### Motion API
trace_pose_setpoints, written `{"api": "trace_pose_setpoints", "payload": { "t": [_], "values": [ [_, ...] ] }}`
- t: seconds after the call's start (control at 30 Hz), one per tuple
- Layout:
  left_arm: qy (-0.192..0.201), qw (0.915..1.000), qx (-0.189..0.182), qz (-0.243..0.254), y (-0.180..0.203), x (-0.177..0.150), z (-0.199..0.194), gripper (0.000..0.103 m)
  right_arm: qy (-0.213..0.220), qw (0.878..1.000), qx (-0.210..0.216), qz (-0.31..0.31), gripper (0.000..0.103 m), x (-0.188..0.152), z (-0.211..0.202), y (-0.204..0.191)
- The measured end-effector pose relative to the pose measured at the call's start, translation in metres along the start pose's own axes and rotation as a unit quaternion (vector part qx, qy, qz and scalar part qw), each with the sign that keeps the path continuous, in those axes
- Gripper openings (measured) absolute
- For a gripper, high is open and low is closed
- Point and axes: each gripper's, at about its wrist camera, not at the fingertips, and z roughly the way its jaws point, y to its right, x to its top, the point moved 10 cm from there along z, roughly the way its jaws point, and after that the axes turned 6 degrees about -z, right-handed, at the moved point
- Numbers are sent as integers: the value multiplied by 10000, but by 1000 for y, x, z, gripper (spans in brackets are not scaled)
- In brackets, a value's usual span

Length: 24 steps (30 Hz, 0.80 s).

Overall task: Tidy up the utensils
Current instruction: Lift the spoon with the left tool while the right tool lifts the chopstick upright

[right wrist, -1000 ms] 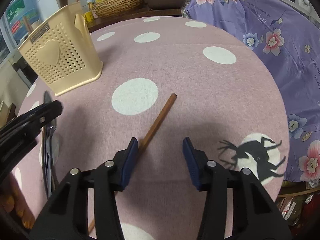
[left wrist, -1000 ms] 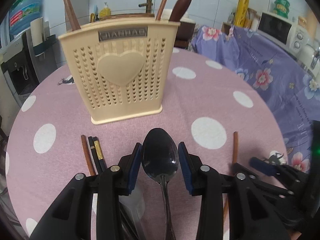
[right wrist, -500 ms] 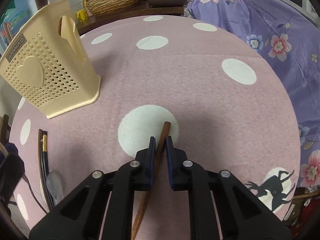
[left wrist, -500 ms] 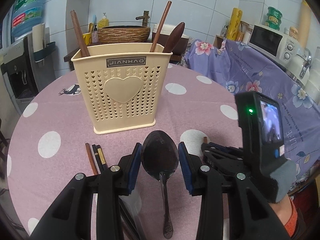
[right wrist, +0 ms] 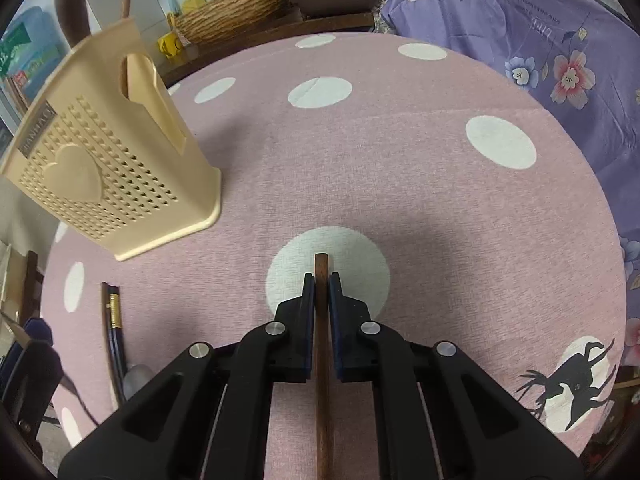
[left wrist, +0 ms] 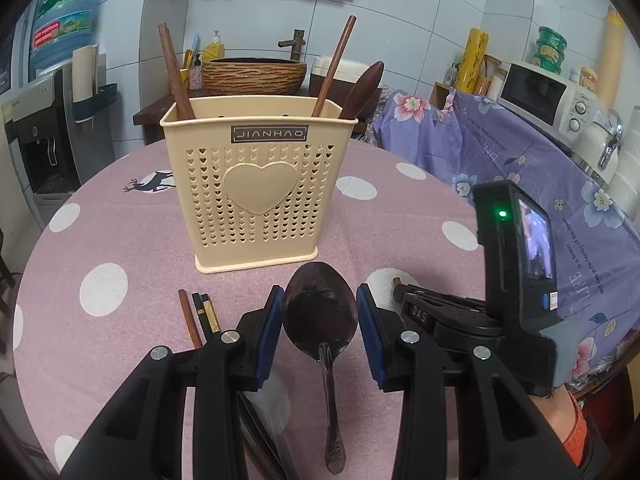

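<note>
A cream perforated utensil holder (left wrist: pixel 256 188) stands on the pink dotted table and holds wooden chopsticks and a dark wooden spoon; it also shows in the right wrist view (right wrist: pixel 104 168). My left gripper (left wrist: pixel 319 320) is open, its pads on either side of the bowl of a dark metal spoon (left wrist: pixel 320 316). Whether the spoon is lifted I cannot tell. My right gripper (right wrist: pixel 321 284) is shut on a brown wooden chopstick (right wrist: pixel 322 360) over a white dot. The right gripper shows in the left wrist view (left wrist: pixel 472 316), just right of the spoon.
Loose chopsticks (left wrist: pixel 198 316) lie left of the spoon, one brown and two dark; they also show in the right wrist view (right wrist: pixel 114 320). A purple floral cloth (left wrist: pixel 520 168) covers furniture to the right. A woven basket (left wrist: pixel 254 76) stands behind the table.
My right gripper has closed on the brown chopstick and drawn in beside the left gripper. The left gripper with the spoon between its pads has pulled back from the holder.
</note>
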Motion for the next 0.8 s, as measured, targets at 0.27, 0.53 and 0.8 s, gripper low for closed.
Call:
{"api": "trace_pose_setpoints", "payload": {
  "t": [0.27, 0.53, 0.8],
  "values": [
    [228, 9996, -115, -97, -5, 13, -18, 37, 713, 9962, 488, -111, 8, 22, -66, -5],
    [562, 9980, -259, -85, -9, 40, -50, 37, 1658, 9818, 802, -458, 8, 48, -166, -5],
    [722, 9971, -234, -58, -9, 57, -58, 37, 1988, 9744, 797, -681, 8, 66, -207, 2]
  ]
}}
